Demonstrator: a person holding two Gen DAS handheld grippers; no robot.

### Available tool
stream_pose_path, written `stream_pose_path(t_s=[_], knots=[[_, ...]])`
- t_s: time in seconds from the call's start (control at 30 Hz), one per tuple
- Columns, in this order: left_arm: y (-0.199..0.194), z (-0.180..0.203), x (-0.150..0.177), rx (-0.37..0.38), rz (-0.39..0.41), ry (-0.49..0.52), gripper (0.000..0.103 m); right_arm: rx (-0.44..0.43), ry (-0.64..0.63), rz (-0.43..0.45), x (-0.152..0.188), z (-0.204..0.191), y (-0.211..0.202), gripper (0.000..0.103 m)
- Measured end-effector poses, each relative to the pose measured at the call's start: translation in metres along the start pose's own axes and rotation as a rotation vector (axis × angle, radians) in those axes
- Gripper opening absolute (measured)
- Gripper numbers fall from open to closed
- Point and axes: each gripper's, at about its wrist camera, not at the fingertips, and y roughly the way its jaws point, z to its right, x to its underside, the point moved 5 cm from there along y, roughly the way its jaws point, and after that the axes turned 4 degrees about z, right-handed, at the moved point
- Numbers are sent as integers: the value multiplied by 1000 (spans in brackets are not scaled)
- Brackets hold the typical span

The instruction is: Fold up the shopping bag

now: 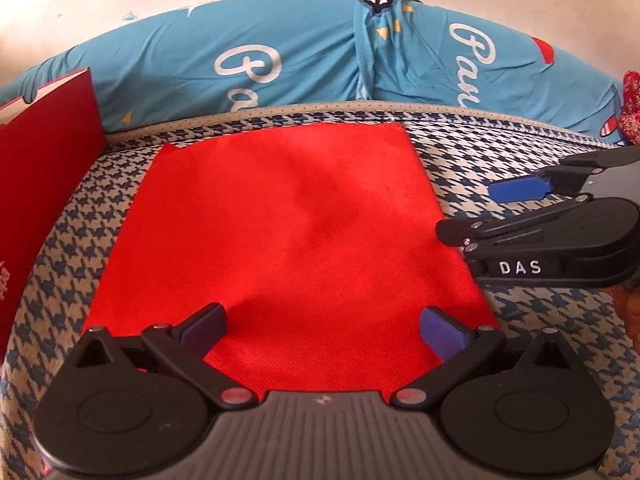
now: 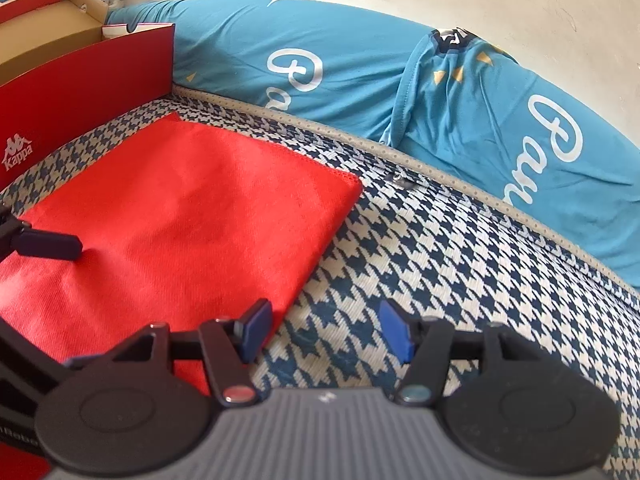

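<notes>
— Under the left claw (image 1: 322,330), whose jaws stand apart and hold nothing, the red shopping bag (image 1: 288,236) lies flat on the houndstooth mattress (image 1: 520,328).

— And the right claw (image 2: 326,330)?

— Also spread and empty, its inner finger just over the bag's right edge. I think thin fabric may slip, or the pads may pinch the mattress cover instead.

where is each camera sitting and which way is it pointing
Left wrist: on the left gripper, tilted down over the red bag; own open fingers, right gripper at right.
Right wrist: on the right gripper, tilted down past the bag's right edge; own open fingers, one left finger.
Shared: bag, houndstooth mattress, blue pillows, red box.
</notes>
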Motion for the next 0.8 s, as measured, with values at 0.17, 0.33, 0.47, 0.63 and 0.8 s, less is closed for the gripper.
stream_pose_path(t_s=[0.17,0.33,0.47,0.63,0.8], knots=[[-1,-5,1,-15,0,-19,103,20,9,10,-3,2,7,58],[-1,-7,1,-25,-1,-23,103,38,22,18,-7,7,15,59],[-2,-9,2,-35,-2,-30,103,44,26,23,-10,10,19,60],[-3,-13,3,-47,-1,-37,103,53,37,32,-12,15,24,61],[-3,-16,3,-47,-1,-39,103,54,47,37,-13,18,28,63]])
